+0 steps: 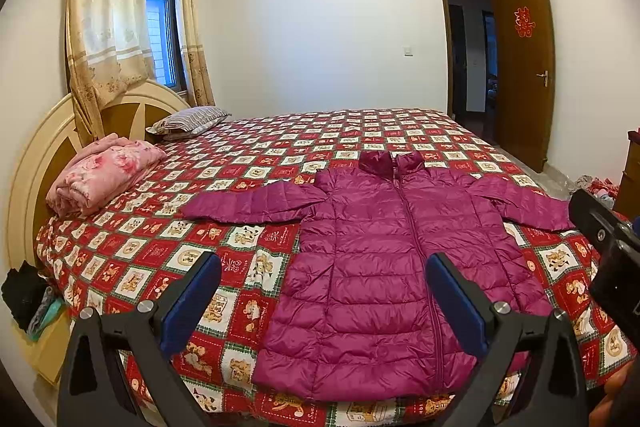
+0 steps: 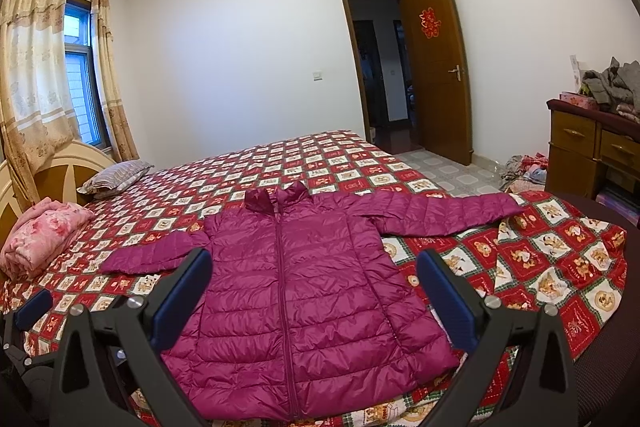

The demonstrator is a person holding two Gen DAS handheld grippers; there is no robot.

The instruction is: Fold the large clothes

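A magenta quilted puffer jacket [image 1: 392, 267] lies flat and zipped, front up, on the bed, collar away from me and both sleeves spread sideways; it also shows in the right wrist view [image 2: 296, 291]. My left gripper [image 1: 324, 263] is open and empty, held above the jacket's lower left part. My right gripper [image 2: 314, 259] is open and empty, held above the jacket's lower middle. The right gripper's body shows at the right edge of the left wrist view [image 1: 608, 251]. One blue fingertip [image 2: 34, 307] of the left gripper shows at the left of the right wrist view.
The bed carries a red checked bedspread [image 1: 280, 147]. A folded pink blanket [image 1: 104, 179] and a striped pillow [image 1: 192, 121] lie by the headboard [image 1: 36, 155]. A wooden dresser [image 2: 588, 143] with piled clothes stands on the right. Clothes lie on the floor [image 2: 524, 167]. The door [image 2: 436, 67] is open.
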